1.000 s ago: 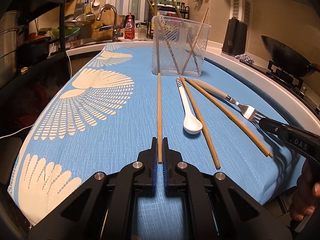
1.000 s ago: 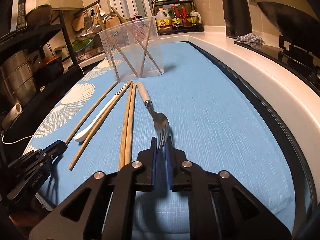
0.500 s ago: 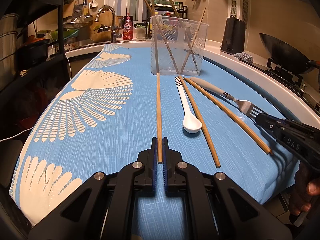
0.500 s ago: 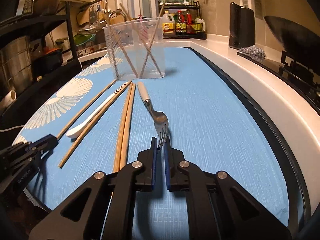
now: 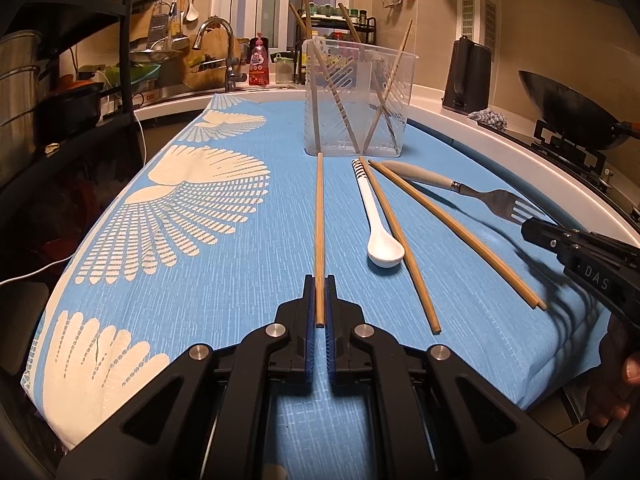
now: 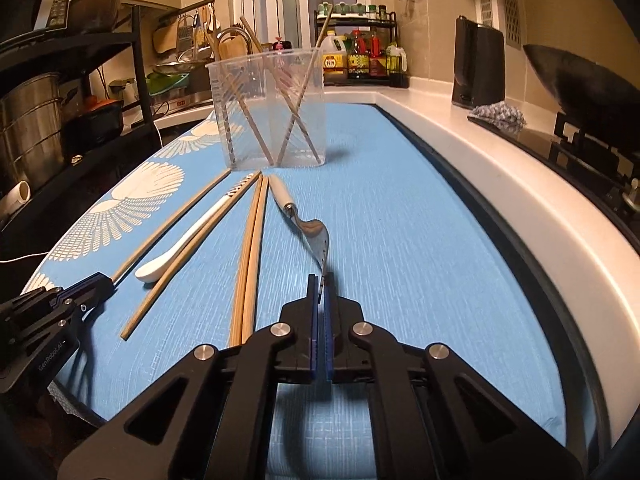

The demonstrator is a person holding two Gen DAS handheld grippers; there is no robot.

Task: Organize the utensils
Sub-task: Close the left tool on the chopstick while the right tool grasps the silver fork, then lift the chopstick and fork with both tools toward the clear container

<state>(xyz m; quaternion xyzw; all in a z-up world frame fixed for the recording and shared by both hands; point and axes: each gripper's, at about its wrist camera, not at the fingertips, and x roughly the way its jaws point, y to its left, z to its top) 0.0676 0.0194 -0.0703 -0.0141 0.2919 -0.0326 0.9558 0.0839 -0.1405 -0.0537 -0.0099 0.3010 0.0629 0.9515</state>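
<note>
partly hidden: fork (image 6: 316, 236) tines between right gripper (image 6: 321, 284) pads

A blue cloth (image 5: 248, 264) with white fan prints covered my counter. At eleven o'clock stood a faucet (image 5: 218, 46) beside a red soap bottle (image 5: 258, 65). At two o'clock I saw a black kettle (image 5: 467, 76), a crumpled rag (image 5: 489, 118), and a dark wok (image 5: 568, 114) on the stove.

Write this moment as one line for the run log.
left gripper: shut on chopstick | right gripper: shut on fork tines | clear container: holds chopsticks
</note>
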